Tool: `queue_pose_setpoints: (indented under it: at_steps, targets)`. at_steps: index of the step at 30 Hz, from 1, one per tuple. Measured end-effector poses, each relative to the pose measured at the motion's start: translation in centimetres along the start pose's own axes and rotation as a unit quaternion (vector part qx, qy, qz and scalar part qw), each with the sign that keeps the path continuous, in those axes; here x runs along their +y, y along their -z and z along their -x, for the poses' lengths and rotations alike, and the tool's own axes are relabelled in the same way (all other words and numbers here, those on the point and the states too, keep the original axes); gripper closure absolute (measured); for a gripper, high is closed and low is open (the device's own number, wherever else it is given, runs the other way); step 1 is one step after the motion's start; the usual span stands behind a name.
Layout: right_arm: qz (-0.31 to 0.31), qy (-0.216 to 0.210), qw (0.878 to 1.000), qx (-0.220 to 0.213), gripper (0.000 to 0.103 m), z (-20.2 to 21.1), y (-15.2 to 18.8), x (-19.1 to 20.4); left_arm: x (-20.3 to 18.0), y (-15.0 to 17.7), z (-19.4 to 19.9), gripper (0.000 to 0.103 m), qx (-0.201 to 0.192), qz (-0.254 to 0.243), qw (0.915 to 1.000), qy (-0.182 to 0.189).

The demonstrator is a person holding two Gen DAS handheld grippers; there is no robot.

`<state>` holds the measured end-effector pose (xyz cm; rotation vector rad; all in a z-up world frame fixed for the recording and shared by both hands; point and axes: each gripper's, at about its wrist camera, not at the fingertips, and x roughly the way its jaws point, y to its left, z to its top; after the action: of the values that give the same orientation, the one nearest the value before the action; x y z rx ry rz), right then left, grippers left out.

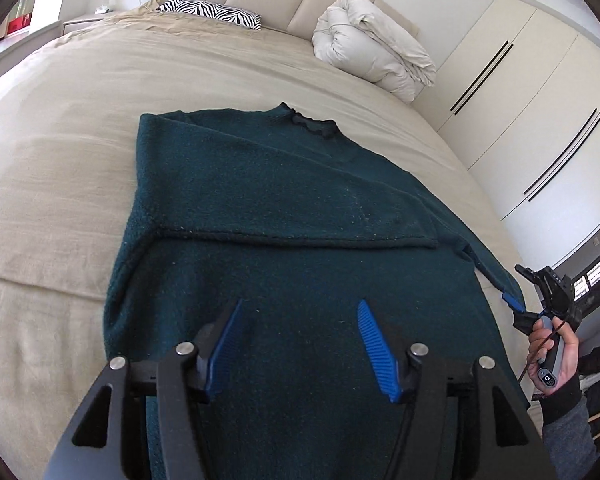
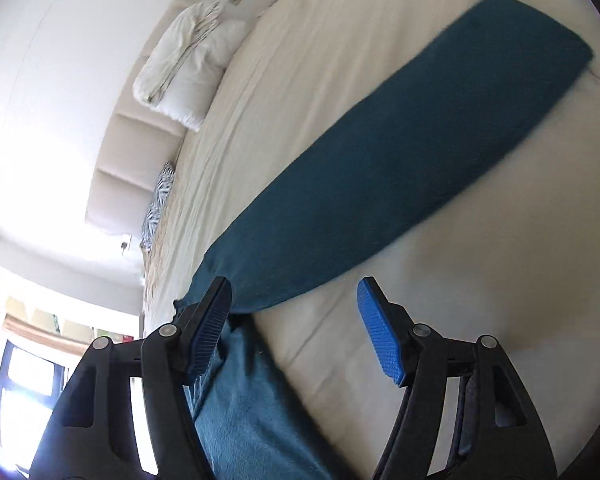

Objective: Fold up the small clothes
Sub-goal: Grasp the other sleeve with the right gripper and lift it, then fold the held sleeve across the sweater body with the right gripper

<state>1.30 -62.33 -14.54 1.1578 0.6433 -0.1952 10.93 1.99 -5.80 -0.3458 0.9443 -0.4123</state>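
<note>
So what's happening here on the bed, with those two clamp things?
A person is folding a dark green sweater spread on a bed. One sleeve already lies folded across its front. The left gripper hovers open above the lower part. The right gripper, also open, is at the other sleeve, which lies stretched out.

Left gripper (image 1: pixel 300 344): jaws spread wide, nothing between the blue pads (image 1: pixel 374 344), pointing forward and down. Right gripper (image 2: pixel 296 320): jaws likewise spread wide in its own wrist view, nothing pinched between them. From the left wrist view, the right gripper sits far to the right, gripped by the person's right hand (image 1: pixel 554 354), dark sleeve at the wrist.
</note>
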Motion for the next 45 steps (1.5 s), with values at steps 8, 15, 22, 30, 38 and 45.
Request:
queue_pose_setpoints:
  at_steps: [8, 15, 22, 30, 38, 45]
  targets:
    - [-0.122, -0.026, 0.99, -0.07, 0.04, 3.6, -4.8, -7.6, -2.1, 0.4, -2.4, 0.041, 0.026, 0.042, 0.9984, 0.028]
    - [-0.117, 0.042, 0.988, -0.093, 0.085, 2.9, -10.6, -9.0, -2.2, -0.5, -3.3, 0.041, 0.025, 0.082, 0.9949, 0.052]
    - [0.179, 0.06, 0.98, -0.058, 0.093, 1.4, -5.1, 6.7, -1.4, -1.9, -4.1, 0.041, 0.018, 0.116, 0.9899, 0.08]
    - [0.524, 0.056, 0.848, 0.046, 0.093, -4.8, 16.6, 21.6, -1.0, -2.8, -4.9, 0.029, 0.014, 0.158, 0.9778, 0.138]
    - [0.682, 0.135, 0.711, 0.107, 0.09, -8.1, 30.3, 16.9, -1.8, -2.8, -8.2, 0.025, 0.055, 0.176, 0.9687, 0.166]
    - [0.653, 0.089, 0.742, 0.123, 0.041, -3.3, 28.1, 14.7, -3.2, -2.4, -9.6, 0.016, 0.077, 0.182, 0.9661, 0.166]
